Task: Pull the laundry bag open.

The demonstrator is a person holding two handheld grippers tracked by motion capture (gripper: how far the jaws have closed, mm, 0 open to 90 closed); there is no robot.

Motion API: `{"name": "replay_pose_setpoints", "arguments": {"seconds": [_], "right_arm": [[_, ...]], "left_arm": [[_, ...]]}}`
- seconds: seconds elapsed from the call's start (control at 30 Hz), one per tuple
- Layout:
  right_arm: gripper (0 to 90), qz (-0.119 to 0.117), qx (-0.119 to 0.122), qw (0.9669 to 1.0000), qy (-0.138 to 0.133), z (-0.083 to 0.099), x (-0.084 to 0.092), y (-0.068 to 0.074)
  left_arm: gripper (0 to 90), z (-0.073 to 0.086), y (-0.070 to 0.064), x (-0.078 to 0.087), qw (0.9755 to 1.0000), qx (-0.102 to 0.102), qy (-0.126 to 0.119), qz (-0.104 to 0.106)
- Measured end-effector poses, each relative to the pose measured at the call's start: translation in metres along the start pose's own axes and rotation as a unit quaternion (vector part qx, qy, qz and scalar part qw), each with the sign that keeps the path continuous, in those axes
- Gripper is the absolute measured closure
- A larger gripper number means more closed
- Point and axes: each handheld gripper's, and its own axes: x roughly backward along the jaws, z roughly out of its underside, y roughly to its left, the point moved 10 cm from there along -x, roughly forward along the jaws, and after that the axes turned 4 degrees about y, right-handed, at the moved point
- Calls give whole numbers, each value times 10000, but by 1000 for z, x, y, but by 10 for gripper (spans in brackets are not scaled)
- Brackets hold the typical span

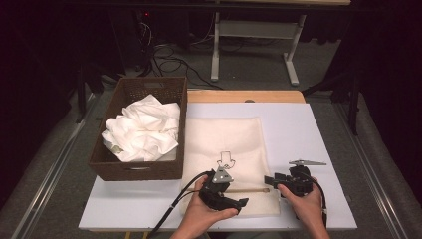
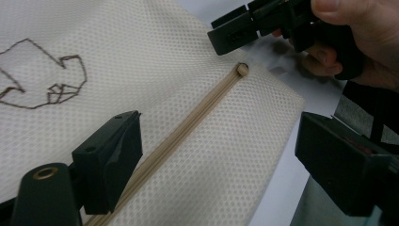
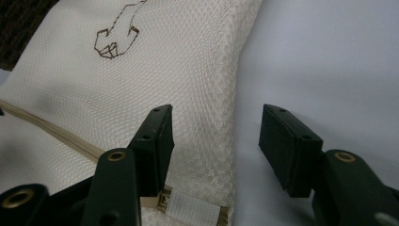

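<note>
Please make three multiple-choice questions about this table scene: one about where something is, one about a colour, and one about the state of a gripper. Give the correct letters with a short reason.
1. Where does the crumpled white cloth lie?
A. in the brown basket
B. on the mesh bag
C. on the floor

2. What colour is the drawing on the mesh bag?
A. red
B. dark brown
C. green

3. How do the jaws of the right gripper stand?
A. clamped on the basket
B. shut on the cloth
C. apart, at the bag's zipper end

Answers: 1 A, the high view shows the cloth inside the basket. 2 B, the outline is dark brown on cream mesh. 3 C, the right gripper view shows a gap between the jaws beside the bag's edge.
</note>
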Motion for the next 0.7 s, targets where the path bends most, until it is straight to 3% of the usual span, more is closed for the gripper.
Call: {"name": "replay_pose_setpoints", "arguments": {"seconds": [0.1, 0.3, 0.43, 0.5, 0.57, 0.6, 0.7], "right_arm": [[540, -84, -30, 9999, 70, 3, 1, 0], [559, -100, -66, 9998, 148, 7, 0, 6], [577, 175, 83, 9998, 76, 11, 0, 9], [699, 485, 215, 9986, 83, 12, 0, 8], [803, 568, 302, 9979, 47, 12, -1, 6], [854, 539, 278, 9982, 28, 12, -1, 5], [878, 310, 176, 9994, -44, 12, 1, 5]], "left_arm": [[188, -1, -7, -14, 9999, -60, 120, 91], [241, -4, -20, -32, 9992, -217, 255, 208], [310, -4, -26, -46, 9984, -233, 380, 343], [344, -4, -27, -51, 9982, -232, 431, 349], [386, -5, -27, -55, 9981, -191, 460, 350], [409, -5, -27, -56, 9983, -153, 453, 347], [500, -7, -28, -57, 9979, -118, 457, 445]]}}
